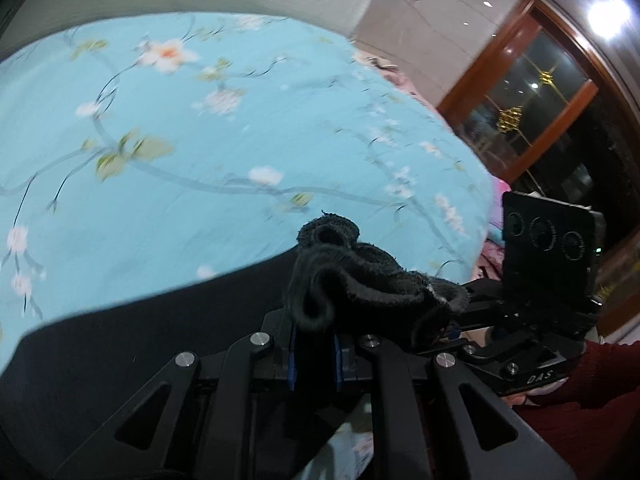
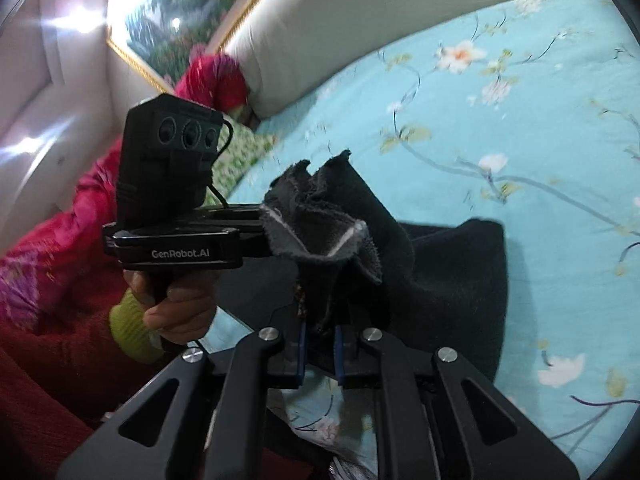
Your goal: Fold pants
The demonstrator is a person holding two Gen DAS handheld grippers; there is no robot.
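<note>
The black pants (image 1: 120,344) lie partly on a light blue flowered bed sheet (image 1: 200,160). My left gripper (image 1: 314,344) is shut on a bunched black edge of the pants (image 1: 352,280), held above the bed. My right gripper (image 2: 320,344) is shut on another bunched edge of the pants (image 2: 320,220), and the cloth hangs down to the sheet (image 2: 460,272). The two grippers are close side by side; the right one shows in the left wrist view (image 1: 440,320), the left one in the right wrist view (image 2: 256,224).
A white headboard cushion (image 2: 360,32) runs along the far side of the bed. Red and pink bedding (image 2: 60,248) lies at the left. A wooden glass-front cabinet (image 1: 540,92) stands to the right of the bed.
</note>
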